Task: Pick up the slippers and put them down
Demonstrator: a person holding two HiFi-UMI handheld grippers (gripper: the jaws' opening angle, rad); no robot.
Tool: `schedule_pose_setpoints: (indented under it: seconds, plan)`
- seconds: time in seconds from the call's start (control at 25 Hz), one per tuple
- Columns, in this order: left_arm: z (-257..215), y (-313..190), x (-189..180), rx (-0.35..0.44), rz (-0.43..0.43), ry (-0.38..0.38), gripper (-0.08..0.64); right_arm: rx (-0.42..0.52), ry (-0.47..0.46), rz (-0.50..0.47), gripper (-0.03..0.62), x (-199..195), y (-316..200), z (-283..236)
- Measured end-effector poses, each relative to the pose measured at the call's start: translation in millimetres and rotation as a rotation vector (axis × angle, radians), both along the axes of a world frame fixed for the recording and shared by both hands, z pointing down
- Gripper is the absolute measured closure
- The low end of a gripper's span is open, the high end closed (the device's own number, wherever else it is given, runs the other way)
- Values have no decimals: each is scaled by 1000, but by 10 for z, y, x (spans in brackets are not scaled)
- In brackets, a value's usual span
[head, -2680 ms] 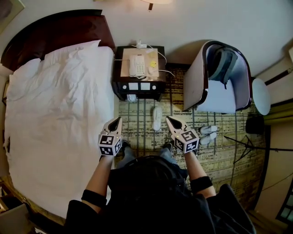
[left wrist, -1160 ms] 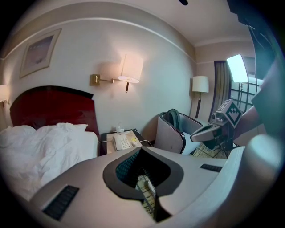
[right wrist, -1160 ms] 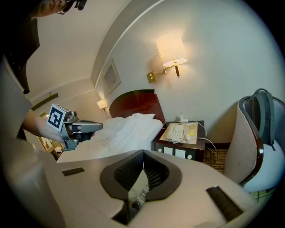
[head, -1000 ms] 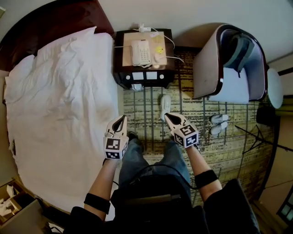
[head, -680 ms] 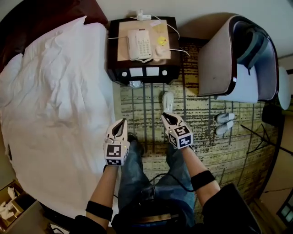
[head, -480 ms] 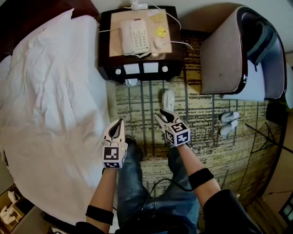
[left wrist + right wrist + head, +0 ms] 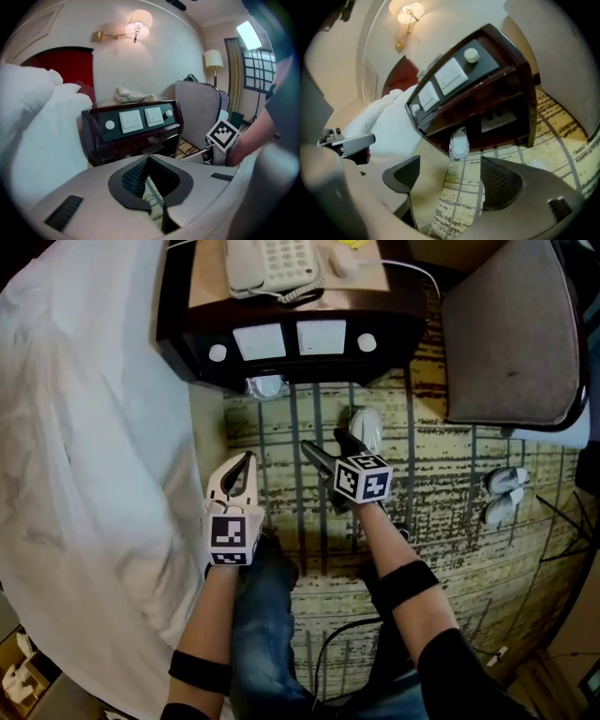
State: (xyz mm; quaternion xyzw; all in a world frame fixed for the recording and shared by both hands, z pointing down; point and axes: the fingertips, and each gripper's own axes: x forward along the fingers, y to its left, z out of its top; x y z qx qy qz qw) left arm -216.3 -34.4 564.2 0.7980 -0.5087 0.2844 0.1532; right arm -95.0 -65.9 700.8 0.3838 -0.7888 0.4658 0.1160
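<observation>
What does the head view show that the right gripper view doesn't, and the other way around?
Only the head view: the pair of slippers on the carpet at its right, and the person's jeans. Only the right gripper view: the lit wall lamp. Both: the nightstand, the white bed, what looks like a wrapped slipper under the nightstand, and the right gripper, whose jaws have just been opening, with only carpet between them.
</observation>
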Motion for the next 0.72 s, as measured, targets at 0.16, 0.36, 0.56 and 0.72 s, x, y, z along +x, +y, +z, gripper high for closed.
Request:
schedule_pose_setpoints:
  seconds: [0.16,0.36,0.56,0.72]
  plan:
    - [573,-163,-57,8,28,-26,557,-54,-103,77,161,-206,-207,548]
    - [1158,-346,-147,17,70,-66,557,-120,-285,98,164,-583,-430,1019]
    - [1586,-579,-214,32,79,-88,557,-167,-394,145,166,-815,-656,1417]
    - [1792,-751,-201,54,97,-99,557,-213,-443,192,166,-928,-766,1703]
